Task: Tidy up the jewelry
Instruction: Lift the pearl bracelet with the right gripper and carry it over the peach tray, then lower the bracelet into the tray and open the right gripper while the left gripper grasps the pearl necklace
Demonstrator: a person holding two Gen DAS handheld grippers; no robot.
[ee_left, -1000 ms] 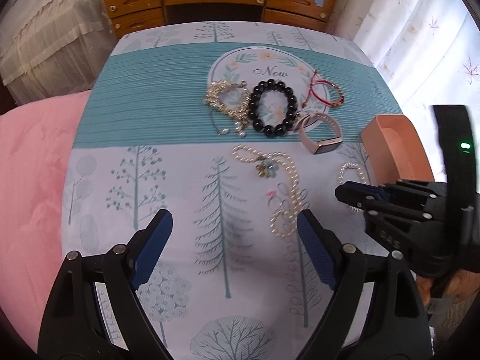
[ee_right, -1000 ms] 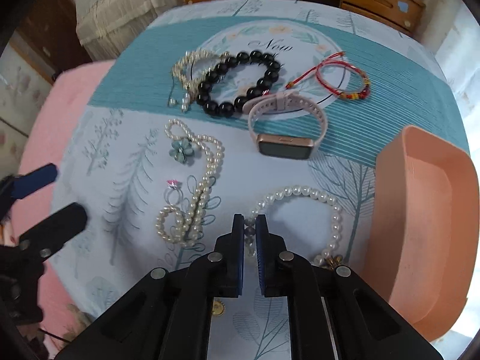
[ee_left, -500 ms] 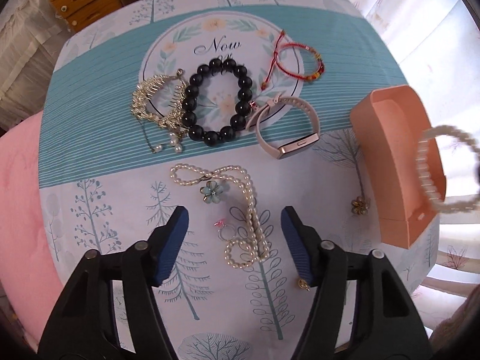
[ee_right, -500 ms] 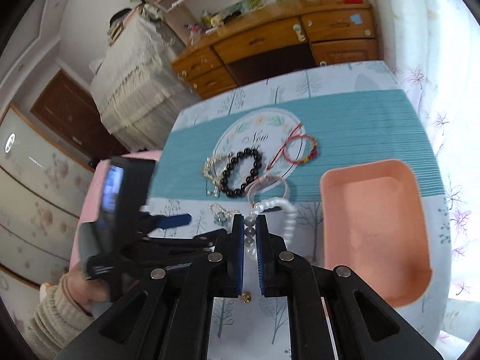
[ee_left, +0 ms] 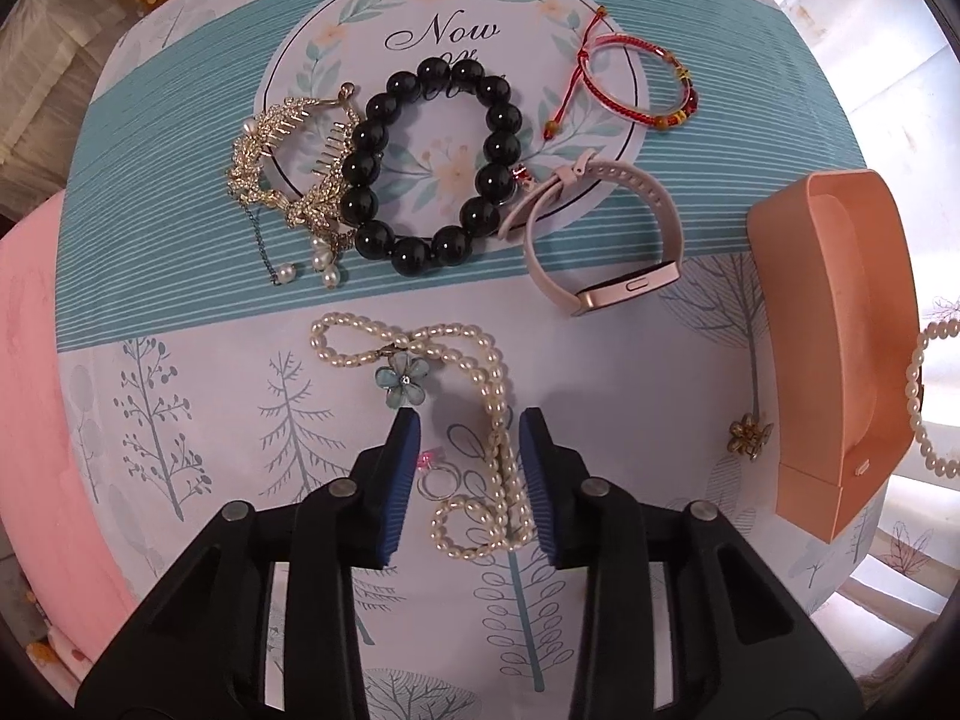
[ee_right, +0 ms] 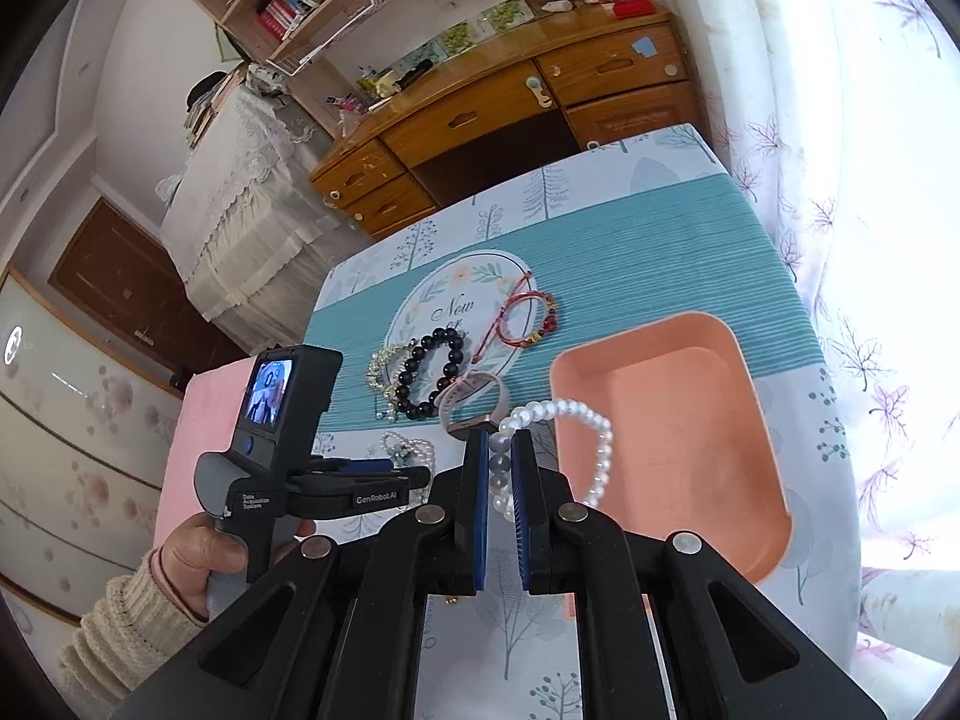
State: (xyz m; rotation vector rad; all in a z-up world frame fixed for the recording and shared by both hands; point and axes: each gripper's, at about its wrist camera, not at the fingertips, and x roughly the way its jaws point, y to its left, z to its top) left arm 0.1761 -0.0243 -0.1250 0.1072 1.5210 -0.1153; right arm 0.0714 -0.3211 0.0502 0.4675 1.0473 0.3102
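Taking the peach tray [ee_left: 840, 324] as the landmark, the farthest piece to its left is the gold hair comb [ee_left: 288, 180] with dangling pearls, stiff in its frame but loose at the drops, so best taken by the frame. Just right of it lies the black bead bracelet [ee_left: 432, 168], chunky and probably heavy enough to slide between smooth pads; a grasp across one bead would likely hold. Nearer the camera, the left gripper [ee_left: 468, 480] hovers low with its fingers apart, straddling the long pearl necklace [ee_left: 474, 438] and a small pink-stoned ring [ee_left: 438, 480]; the necklace is limp and will trail, so pinching a doubled strand seems safest. Closer to the tray sit the pink smartwatch [ee_left: 606, 240] and the red cord bracelet [ee_left: 636, 90], light and floppy. Just beside the tray's left wall lies a small gold flower charm [ee_left: 747, 435]. Above the tray, the right gripper [ee_right: 498, 504] is clamped on the pearl bracelet [ee_right: 576, 438], which hangs in the air over the tray's left edge.
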